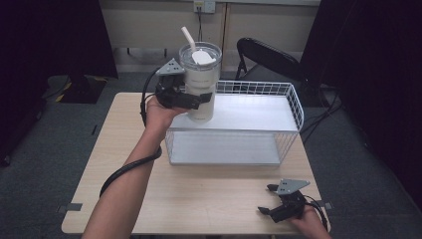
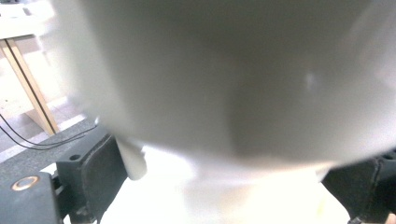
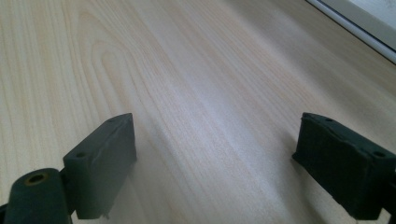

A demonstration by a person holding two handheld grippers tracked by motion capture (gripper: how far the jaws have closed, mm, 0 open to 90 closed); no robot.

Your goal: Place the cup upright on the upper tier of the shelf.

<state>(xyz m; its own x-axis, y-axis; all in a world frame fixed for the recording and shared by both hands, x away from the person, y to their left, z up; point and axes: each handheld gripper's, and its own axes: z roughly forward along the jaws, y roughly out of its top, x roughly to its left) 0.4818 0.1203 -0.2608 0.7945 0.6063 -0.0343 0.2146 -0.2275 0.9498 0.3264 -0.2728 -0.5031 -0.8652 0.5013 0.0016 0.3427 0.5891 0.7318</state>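
Note:
A white tumbler with a clear lid and a white straw stands at the left end of the top shelf of a white wire rack. My left gripper is shut on the tumbler's lower body from the left. In the left gripper view the tumbler is very close, and its narrower base sits between the two black jaws of the left gripper. My right gripper rests low over the wooden table near its front right corner. The right gripper is open, with bare wood between its jaws.
The rack has a lower shelf under the top one and a wire rim at the back and right. A black chair stands behind the table. Dark curtains hang at both sides.

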